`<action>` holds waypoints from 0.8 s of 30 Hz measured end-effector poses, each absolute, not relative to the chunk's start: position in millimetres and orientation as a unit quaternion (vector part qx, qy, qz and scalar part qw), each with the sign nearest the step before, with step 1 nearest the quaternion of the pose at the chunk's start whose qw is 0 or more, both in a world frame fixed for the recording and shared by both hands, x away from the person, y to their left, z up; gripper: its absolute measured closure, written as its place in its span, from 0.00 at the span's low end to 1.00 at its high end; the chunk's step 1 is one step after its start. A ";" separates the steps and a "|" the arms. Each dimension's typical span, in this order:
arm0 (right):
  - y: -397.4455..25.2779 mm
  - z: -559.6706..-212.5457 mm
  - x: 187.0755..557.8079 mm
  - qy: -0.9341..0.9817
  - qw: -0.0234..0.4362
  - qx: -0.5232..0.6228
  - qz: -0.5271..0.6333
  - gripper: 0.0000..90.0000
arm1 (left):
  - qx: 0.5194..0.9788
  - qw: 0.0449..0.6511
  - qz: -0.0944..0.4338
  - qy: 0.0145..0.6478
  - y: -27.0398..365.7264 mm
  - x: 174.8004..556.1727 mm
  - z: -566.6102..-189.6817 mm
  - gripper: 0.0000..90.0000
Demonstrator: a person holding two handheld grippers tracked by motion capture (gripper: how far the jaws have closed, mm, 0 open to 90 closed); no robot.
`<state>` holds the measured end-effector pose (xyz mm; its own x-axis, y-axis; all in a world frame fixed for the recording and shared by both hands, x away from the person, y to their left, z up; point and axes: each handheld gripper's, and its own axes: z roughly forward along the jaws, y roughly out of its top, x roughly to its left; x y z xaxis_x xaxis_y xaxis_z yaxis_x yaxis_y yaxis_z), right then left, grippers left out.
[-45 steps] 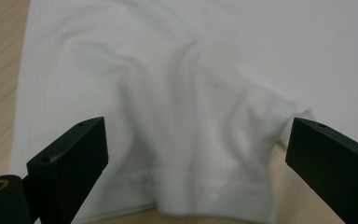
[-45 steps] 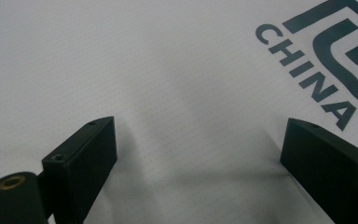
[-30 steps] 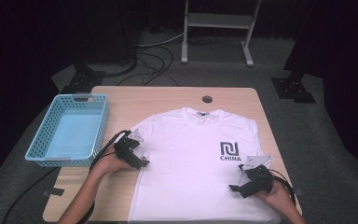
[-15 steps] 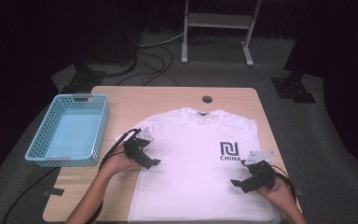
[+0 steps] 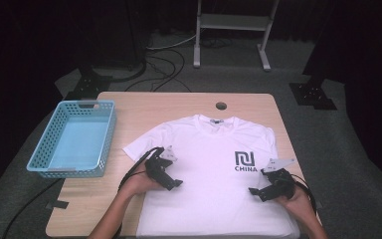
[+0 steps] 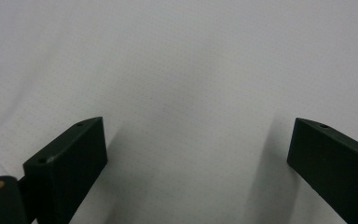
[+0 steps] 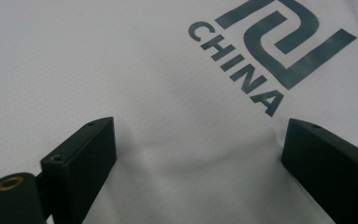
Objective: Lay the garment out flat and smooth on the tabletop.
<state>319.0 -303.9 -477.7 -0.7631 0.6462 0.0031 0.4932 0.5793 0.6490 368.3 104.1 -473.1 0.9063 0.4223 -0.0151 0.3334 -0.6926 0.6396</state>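
Lying flat on the wooden table (image 5: pixel 129 209) is 1 white T-shirt (image 5: pixel 209 149) (chest logo reading CHINA (image 5: pixel 245 163)), with 1 blue basket (image 5: pixel 74 139) well apart at its left. 2 grippers hover over the shirt: left gripper (image 5: pixel 174 183) and right gripper (image 5: pixel 256 193), each with jaws spread wide, holding nothing.

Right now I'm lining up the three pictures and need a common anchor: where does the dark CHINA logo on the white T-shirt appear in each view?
High view: the CHINA logo sits right of centre on the white T-shirt, just left of the right gripper.
Left gripper view: plain shirt fabric between the open jaws; no print here.
Right gripper view: the logo lies top right, tilted, beyond the open jaws.
Shared landmark: the white T-shirt.
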 end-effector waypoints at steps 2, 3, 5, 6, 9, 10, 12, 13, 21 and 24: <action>-302.2 -478.4 318.1 0.880 0.118 0.323 0.327 0.09 | 0.917 0.332 0.068 0.210 108.0 367.0 -472.8 0.04; -300.9 -478.4 317.4 0.880 0.118 0.323 0.327 0.09 | 0.918 0.330 0.071 0.210 109.9 366.0 -472.8 0.04; -298.0 -478.4 315.6 0.881 0.117 0.320 0.327 0.09 | 0.917 0.329 0.073 0.212 114.6 363.9 -473.0 0.04; -296.5 -478.6 314.4 0.882 0.117 0.318 0.328 0.09 | 0.917 0.330 0.075 0.213 117.1 362.7 -473.2 0.04; -291.7 -479.1 310.4 0.881 0.117 0.316 0.331 0.09 | 0.917 0.327 0.080 0.215 124.7 358.1 -473.5 0.04; -290.0 -479.0 309.1 0.882 0.116 0.315 0.331 0.09 | 0.917 0.326 0.081 0.215 127.4 356.5 -473.4 0.04; -286.3 -478.9 306.3 0.882 0.116 0.314 0.331 0.09 | 0.916 0.327 0.081 0.216 132.1 352.5 -473.7 0.04; -284.4 -479.0 304.7 0.883 0.116 0.313 0.331 0.09 | 0.916 0.328 0.082 0.217 134.5 350.5 -473.7 0.04; -266.3 -479.5 287.2 0.886 0.111 0.300 0.335 0.09 | 0.917 0.325 0.082 0.219 151.8 333.1 -473.4 0.04; -261.9 -479.2 283.1 0.887 0.111 0.300 0.333 0.09 | 0.915 0.328 0.083 0.219 155.8 328.9 -474.1 0.04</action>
<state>283.1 -261.9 -479.2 -0.7952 0.6064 0.0024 0.4578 0.5978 0.6581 328.9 155.8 -474.1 0.8905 0.4549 0.0092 0.3453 -0.6889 0.6373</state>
